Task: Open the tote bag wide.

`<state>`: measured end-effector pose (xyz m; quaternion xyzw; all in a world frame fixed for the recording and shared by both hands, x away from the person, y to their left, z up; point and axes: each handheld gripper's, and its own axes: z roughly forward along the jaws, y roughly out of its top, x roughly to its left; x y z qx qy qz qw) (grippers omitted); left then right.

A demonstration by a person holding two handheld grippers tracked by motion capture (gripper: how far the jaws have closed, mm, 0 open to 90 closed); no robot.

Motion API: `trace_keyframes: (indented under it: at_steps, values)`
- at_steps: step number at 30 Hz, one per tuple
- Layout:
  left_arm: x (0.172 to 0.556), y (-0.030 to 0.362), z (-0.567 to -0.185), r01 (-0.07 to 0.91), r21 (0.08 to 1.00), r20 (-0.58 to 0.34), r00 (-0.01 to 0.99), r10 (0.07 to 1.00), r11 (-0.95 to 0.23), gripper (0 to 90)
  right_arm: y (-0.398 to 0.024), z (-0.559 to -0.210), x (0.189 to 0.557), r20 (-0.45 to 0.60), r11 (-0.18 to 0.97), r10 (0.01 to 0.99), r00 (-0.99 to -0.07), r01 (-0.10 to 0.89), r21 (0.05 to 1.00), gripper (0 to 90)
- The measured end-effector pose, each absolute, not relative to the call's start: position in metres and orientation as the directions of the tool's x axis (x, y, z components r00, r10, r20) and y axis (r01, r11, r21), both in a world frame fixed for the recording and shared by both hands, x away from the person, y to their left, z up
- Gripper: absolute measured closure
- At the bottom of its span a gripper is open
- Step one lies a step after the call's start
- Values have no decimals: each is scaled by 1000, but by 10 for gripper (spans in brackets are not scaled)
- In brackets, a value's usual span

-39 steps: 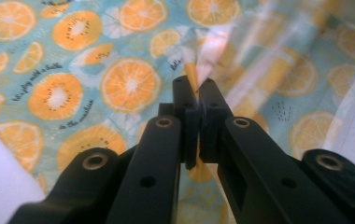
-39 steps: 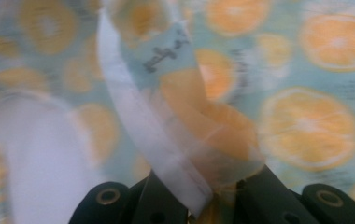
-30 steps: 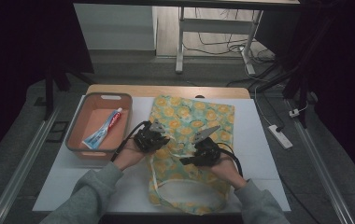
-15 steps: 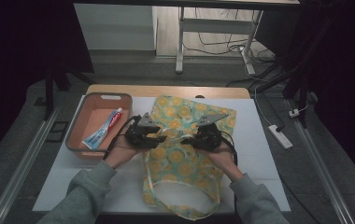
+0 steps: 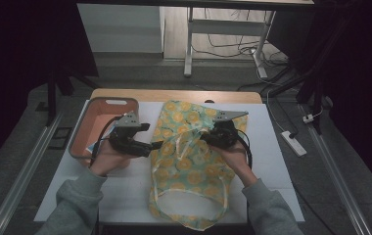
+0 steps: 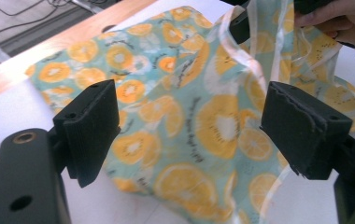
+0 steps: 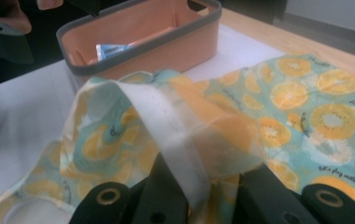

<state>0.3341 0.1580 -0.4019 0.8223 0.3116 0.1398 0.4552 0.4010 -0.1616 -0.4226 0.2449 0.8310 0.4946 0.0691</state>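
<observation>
Fabric with an orange-slice print, a cloth bag [image 5: 189, 161], lies spread down the middle of the white desk [image 5: 125, 196], running from twelve o'clock near the far wooden edge to six o'clock at the person's side, where its looped handle [image 5: 189, 200] rests flat. The right tongs [image 5: 212, 137], at about three o'clock of the bag's centre, are clamped tight on a fold of the bag's cloth together with a pale translucent strap [image 7: 175, 135], and that part of the bag is lifted off the desk into a small peak. In the right gripper view the pinched cloth rises straight from between the closed jaws. The left tongs [image 5: 152, 146], at nine o'clock of the bag and just beside its edge, have just been opening; their jaws now stand wide apart with nothing pressed between them, the printed cloth lying beyond them in the left gripper view. At ten o'clock on the desk sits a salmon-coloured tray [image 5: 83, 128] with a grey rim, with a tube [image 7: 115, 49] lying inside it, apart from the bag
</observation>
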Motion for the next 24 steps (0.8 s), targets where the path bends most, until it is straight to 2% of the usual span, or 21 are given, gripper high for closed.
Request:
trace_keyframes:
  at_steps: [3,6,16,21,24]
  values:
    - [337,166,-403,406,829,-60,748,661,-384,205,-160,-420,402,127,382,477,-870,335,861,893]
    - [343,174,-407,424,812,-24,712,702,-402,215,-160,-419,403,126,376,476,-870,331,866,893]
    - [362,207,-417,502,793,-62,629,775,-345,239,-164,-416,400,126,369,468,-875,323,871,894]
    - [366,218,-418,526,776,-8,560,828,-348,241,-166,-413,398,116,362,463,-879,307,880,893]
    - [370,224,-421,546,767,-16,542,840,-337,241,-166,-413,397,115,360,464,-879,305,882,893]
